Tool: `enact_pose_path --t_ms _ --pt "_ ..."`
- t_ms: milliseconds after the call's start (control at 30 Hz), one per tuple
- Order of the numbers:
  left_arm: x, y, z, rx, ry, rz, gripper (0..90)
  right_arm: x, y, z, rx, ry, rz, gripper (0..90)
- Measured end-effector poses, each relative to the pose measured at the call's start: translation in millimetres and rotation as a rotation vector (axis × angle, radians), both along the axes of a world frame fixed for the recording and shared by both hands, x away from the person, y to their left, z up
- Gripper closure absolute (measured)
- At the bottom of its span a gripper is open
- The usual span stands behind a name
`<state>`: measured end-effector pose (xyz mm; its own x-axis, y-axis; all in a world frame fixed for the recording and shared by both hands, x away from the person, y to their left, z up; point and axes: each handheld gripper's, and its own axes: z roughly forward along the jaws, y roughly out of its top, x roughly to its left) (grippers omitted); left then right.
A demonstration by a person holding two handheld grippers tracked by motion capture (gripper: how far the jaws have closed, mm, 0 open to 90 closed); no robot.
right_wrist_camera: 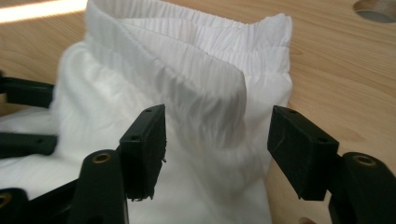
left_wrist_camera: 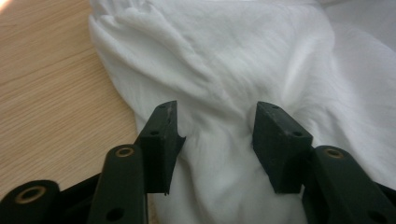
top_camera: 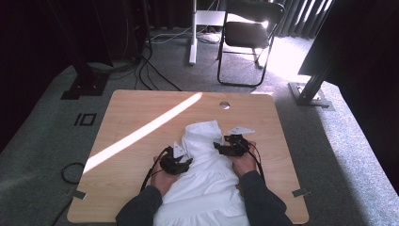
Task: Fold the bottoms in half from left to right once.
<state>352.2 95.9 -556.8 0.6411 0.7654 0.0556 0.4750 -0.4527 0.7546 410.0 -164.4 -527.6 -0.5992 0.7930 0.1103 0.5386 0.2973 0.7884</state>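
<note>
At the near edge of the desk (top_camera: 122, 113), the person's two sleeved forearms enter from below, each hand carrying a claw. Between them lies the white garment (top_camera: 207, 179), spread from the near edge toward the middle of the desk, its gathered elastic band (right_wrist_camera: 187, 37) at the far end.

The left claw (top_camera: 187, 161) sits at the garment's left side, pointing inward across the cloth. In the left gripper view, the left claw (left_wrist_camera: 215, 133) stands part open: a raised fold of the white garment (left_wrist_camera: 224, 70) lies between the jaws, and the inner faces stand at the flanks of the fold. Whether they press on it cannot be told. Bare desk (left_wrist_camera: 46, 93) shows to the left of the cloth.

The right claw (top_camera: 218, 146) sits at the garment's right side, slightly farther out, also pointing inward. In the right gripper view, the right claw (right_wrist_camera: 217, 140) is open wide: the cloth below the band runs between the jaws, the right jaw stands clear of the fabric, and nothing is gripped.

Beyond the garment, a round hole (top_camera: 225, 105) is set in the desk near its far edge. Past the desk, a black chair (top_camera: 249, 33) stands on the grey carpet.
</note>
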Motion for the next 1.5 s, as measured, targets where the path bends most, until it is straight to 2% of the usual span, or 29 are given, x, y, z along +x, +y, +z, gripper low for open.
enact_pose_path --t_ms 33,67,100,133,167,233,267,300,367,400,433,467,567,600,667,733,767,800,833,933,967,1000,1100,1200,1233,1300,1367,1433,1500 --pt "-0.6 -0.3 0.0 0.008 -0.009 0.003 49.8 6.0 2.9 -0.8 -0.014 0.012 0.018 55.7" --pt "-1.1 -0.4 0.5 0.009 -0.008 0.003 48.9 11.5 5.7 -0.1 -0.045 -0.003 0.044 71.9" --pt "-1.4 -0.4 0.7 0.009 -0.009 0.001 48.9 15.2 6.8 2.7 -0.083 -0.032 0.019 76.6" --pt "-1.9 -0.3 0.7 0.013 -0.01 -0.003 48.7 18.4 6.2 6.0 -0.082 -0.04 -0.006 79.4" --pt "-2.3 -0.6 0.5 0.011 -0.009 -0.002 48.8 24.4 2.8 12.1 -0.049 -0.057 -0.032 80.1" --pt "-2.2 -1.0 0.3 0.011 -0.005 -0.006 48.7 27.9 1.4 15.3 -0.044 -0.068 -0.048 80.4" --pt "-2.5 -1.2 0.3 0.011 -0.006 -0.004 48.7 41.4 3.3 14.9 -0.075 -0.049 -0.076 80.4" --pt "-2.8 -1.0 0.1 0.011 -0.006 -0.003 48.7 46.1 5.4 10.5 -0.09 -0.034 -0.076 79.9" --pt "-2.4 -0.2 -0.5 0.001 -0.002 -0.001 48.7 52.9 10.2 -1.1 -0.12 -0.006 -0.091 74.4" --pt "-2.4 -0.2 -0.5 0.001 -0.002 -0.001 48.7 52.9 10.2 -1.1 -0.12 -0.006 -0.091 74.4" --pt "-1.5 0.8 -0.4 -0.006 0.012 0.0 48.7 55.2 11.8 -6.8 -0.12 0.006 -0.106 70.1" --pt "-1.2 1.1 -0.4 -0.008 0.015 -0.001 48.6 58.0 12.0 -13.8 -0.108 0.027 -0.121 61.7" --pt "-0.8 1.2 -0.5 -0.013 0.02 0.0 48.6 61.5 8.5 -17.0 -0.085 0.059 -0.148 48.9" --pt "-0.6 1.2 -0.6 -0.014 0.02 0.001 48.6 62.7 6.5 -16.7 -0.081 0.071 -0.152 47.6" --pt "-0.2 1.5 -0.7 -0.018 0.024 0.002 48.6 62.8 2.1 -13.6 -0.072 0.073 -0.149 44.6" --pt "0.3 1.8 -0.8 -0.022 0.027 0.002 48.4 58.8 -3.3 -7.4 0.007 0.06 -0.136 38.9" --pt "0.6 2.1 -0.7 -0.02 0.028 0.001 48.4 57.4 -4.2 -5.8 0.027 0.049 -0.133 34.5" --pt "0.7 2.0 -0.7 -0.021 0.03 0.001 48.4 56.4 -4.0 -4.6 0.029 0.039 -0.121 30.6" --pt "0.7 2.0 -0.6 -0.021 0.031 0.001 48.3 57.0 -1.7 -5.4 -0.006 0.033 -0.109 24.8" --pt "0.7 2.0 -0.5 -0.02 0.031 0.002 48.2 64.2 1.4 -15.1 -0.05 0.084 -0.094 17.9" --pt "0.8 2.2 -0.4 -0.02 0.034 0.002 48.0 65.5 1.6 -17.6 -0.061 0.085 -0.101 16.9" --pt "0.9 2.2 -0.5 -0.023 0.035 0.004 48.0 67.3 1.5 -21.4 -0.05 0.1 -0.092 16.3" --pt "1.2 2.4 -0.6 -0.026 0.036 0.005 47.6 67.6 3.8 -27.1 -0.068 0.092 -0.082 15.3" --pt "1.3 2.4 -0.6 -0.024 0.037 0.004 47.6 67.3 2.5 -26.3 -0.049 0.093 -0.072 16.6" --pt "1.3 2.5 -0.5 -0.025 0.037 0.005 47.6 67.8 2.0 -26.9 -0.052 0.096 -0.072 17.7" --pt "1.5 2.3 -0.5 -0.027 0.038 0.005 47.5 67.8 2.3 -26.1 -0.064 0.089 -0.078 27.0" --pt "2.6 2.4 -0.2 -0.031 0.044 0.003 47.5 67.5 3.8 -24.0 -0.061 0.096 -0.062 40.3" --pt "5.9 3.6 2.4 -0.034 0.066 0.0 47.5 66.2 7.5 -22.7 -0.081 0.09 -0.042 55.3" --pt "10.1 6.6 8.4 -0.04 0.06 0.014 47.2 65.4 9.8 -22.1 -0.073 0.1 -0.039 64.0"
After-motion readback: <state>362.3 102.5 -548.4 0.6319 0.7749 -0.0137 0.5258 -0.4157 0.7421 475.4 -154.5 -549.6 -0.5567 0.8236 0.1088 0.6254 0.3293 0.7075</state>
